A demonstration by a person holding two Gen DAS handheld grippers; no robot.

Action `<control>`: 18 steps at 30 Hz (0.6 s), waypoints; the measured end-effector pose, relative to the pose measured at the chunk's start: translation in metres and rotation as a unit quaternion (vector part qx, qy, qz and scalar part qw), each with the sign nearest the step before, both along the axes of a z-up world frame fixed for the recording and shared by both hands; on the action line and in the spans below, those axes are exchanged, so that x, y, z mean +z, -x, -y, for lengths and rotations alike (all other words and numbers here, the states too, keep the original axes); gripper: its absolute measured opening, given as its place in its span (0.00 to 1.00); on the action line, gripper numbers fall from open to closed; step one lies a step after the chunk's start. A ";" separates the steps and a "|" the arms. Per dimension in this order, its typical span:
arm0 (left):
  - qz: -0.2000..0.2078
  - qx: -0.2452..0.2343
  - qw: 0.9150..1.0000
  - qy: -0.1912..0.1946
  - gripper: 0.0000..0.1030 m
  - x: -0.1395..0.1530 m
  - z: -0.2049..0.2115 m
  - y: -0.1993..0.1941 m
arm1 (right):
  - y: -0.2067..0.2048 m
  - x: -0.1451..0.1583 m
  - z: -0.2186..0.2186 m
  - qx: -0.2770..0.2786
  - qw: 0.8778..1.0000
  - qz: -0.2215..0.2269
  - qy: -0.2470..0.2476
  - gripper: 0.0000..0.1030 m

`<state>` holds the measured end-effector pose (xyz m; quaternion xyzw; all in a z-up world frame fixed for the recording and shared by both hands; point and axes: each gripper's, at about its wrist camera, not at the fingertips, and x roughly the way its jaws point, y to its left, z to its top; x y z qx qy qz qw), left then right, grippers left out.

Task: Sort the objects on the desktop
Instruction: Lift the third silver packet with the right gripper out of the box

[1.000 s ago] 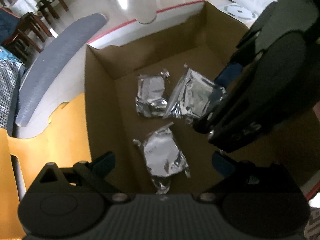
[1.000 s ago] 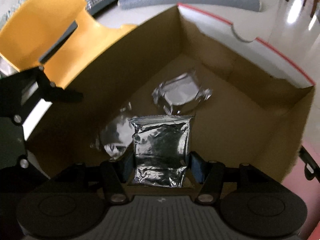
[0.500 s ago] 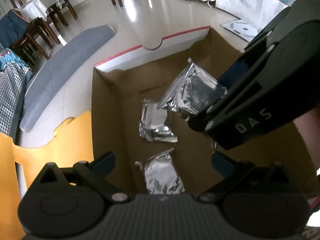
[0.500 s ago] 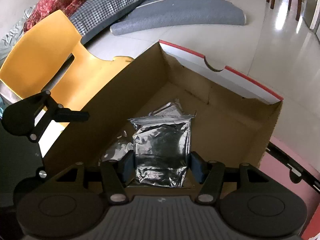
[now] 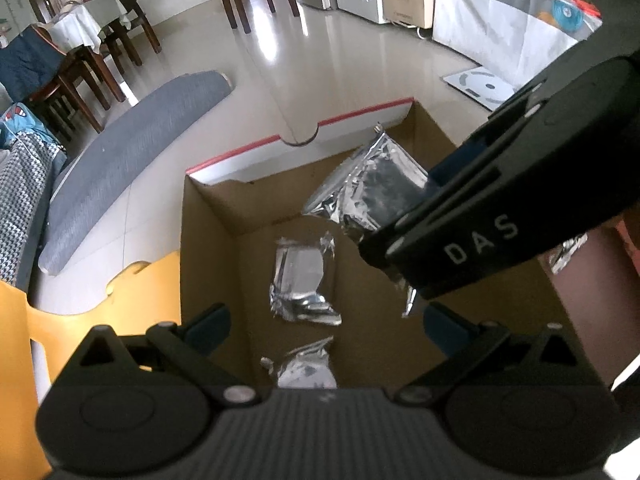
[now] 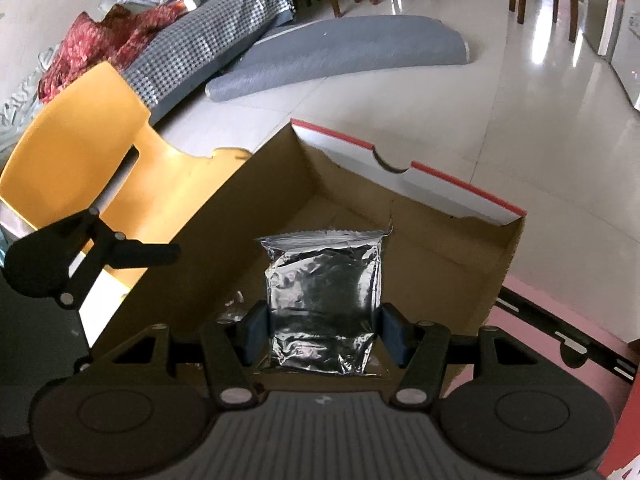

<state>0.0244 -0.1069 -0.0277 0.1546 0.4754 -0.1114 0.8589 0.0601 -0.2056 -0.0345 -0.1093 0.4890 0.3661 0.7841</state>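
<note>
Right gripper (image 6: pixel 323 334) pinches a foil packet (image 6: pixel 322 300) by its sides above the cardboard box (image 6: pixel 440 264), left gripper (image 5: pixel 324 322) open and empty; keep the squeeze steady and clear the box wall before moving sideways.
</note>
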 end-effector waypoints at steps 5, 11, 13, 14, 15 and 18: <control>0.004 0.000 1.000 0.004 1.00 0.003 0.008 -0.003 | -0.001 0.007 0.007 -0.010 1.000 0.007 -0.006 0.56; 0.008 -0.005 1.000 0.007 1.00 0.007 0.019 -0.006 | -0.005 0.011 0.017 -0.022 1.000 0.010 -0.012 0.56; 0.009 -0.007 1.000 0.009 1.00 0.008 0.024 -0.007 | -0.006 0.013 0.021 -0.027 1.000 0.011 -0.013 0.56; 0.010 -0.008 1.000 0.010 1.00 0.008 0.026 -0.008 | -0.006 0.013 0.023 -0.029 0.999 0.011 -0.013 0.56; 0.011 -0.009 1.000 0.011 1.00 0.009 0.028 -0.009 | -0.007 0.014 0.025 -0.033 0.999 0.012 -0.013 0.56; 0.013 -0.014 1.000 0.012 1.00 0.010 0.035 -0.010 | -0.008 0.017 0.033 -0.039 0.999 0.015 -0.015 0.56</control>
